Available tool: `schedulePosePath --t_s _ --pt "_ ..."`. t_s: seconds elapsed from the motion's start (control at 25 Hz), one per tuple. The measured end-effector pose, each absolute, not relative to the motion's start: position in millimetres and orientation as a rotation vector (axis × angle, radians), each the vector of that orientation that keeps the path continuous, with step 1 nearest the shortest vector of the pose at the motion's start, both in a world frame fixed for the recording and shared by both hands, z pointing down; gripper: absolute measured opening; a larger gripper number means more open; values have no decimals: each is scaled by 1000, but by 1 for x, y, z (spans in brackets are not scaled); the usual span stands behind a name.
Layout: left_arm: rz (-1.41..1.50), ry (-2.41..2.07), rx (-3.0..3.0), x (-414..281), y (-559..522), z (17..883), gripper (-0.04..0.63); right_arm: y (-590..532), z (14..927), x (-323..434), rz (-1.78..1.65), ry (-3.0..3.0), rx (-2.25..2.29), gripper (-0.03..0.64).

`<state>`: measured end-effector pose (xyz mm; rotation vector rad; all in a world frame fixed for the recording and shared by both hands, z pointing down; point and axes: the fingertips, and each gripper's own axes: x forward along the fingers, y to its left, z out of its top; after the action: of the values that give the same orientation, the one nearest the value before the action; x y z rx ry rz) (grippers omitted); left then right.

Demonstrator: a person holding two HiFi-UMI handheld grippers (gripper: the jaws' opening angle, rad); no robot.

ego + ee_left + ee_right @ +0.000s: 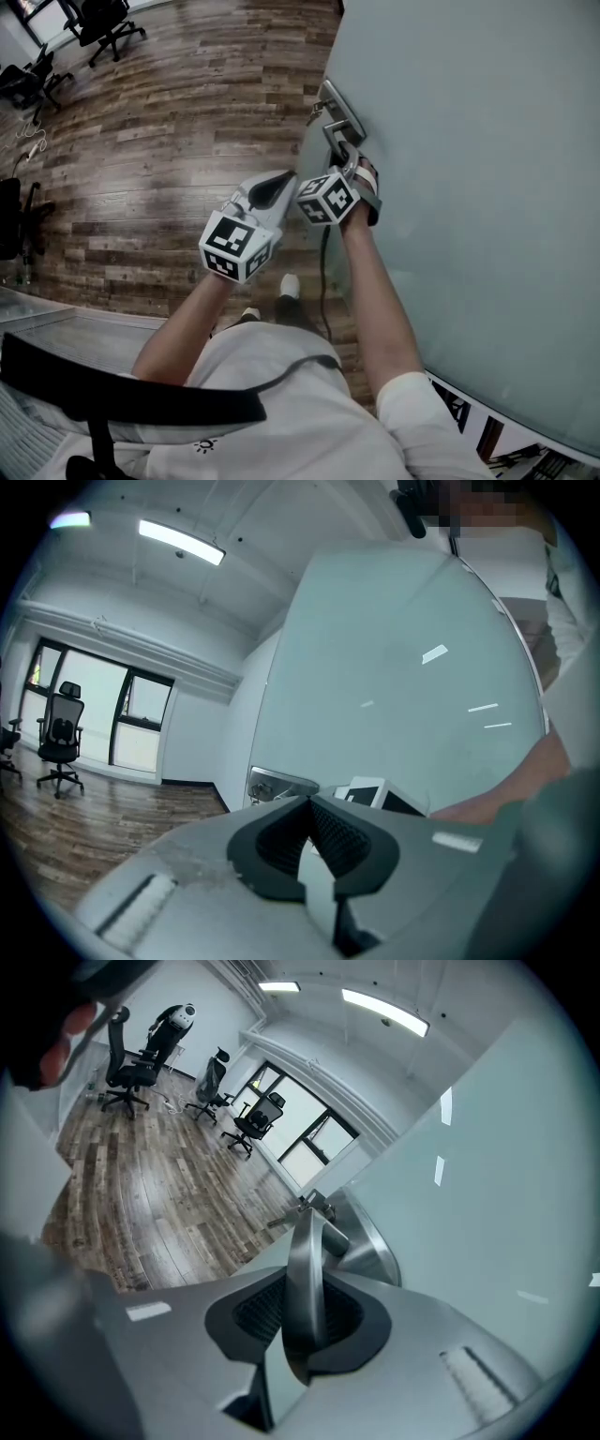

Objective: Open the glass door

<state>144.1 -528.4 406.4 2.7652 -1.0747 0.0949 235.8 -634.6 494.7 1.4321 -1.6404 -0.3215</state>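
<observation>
The frosted glass door (469, 187) fills the right of the head view, with a metal lever handle (336, 120) on a lock plate near its left edge. My right gripper (349, 169) is shut on the lever's end. In the right gripper view the lever (305, 1260) runs between the dark pads of the right gripper (305, 1290), and a key (305, 1206) sits in the lock beyond. My left gripper (286, 181) hovers just left of the right one, shut and holding nothing. In its own view the left gripper (309, 803) points at the door (403, 667) and lock plate (277, 785).
Wood plank floor (169, 141) lies left of the door. Office chairs (103, 23) stand far off near the windows, also chairs (131, 1063) in the right gripper view. The person's shoes (289, 286) are by the door edge. A black chair back (131, 394) is at the lower left.
</observation>
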Motion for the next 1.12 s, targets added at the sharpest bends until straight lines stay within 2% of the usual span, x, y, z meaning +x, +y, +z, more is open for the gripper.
schedulePosePath --t_s 0.28,1.12 --pt "120 -1067 2766 190 -572 429 2 -682 519 292 -276 -1619 1465 60" --pt "132 -996 2793 243 -600 410 2 -697 487 378 -211 -1479 1613 60"
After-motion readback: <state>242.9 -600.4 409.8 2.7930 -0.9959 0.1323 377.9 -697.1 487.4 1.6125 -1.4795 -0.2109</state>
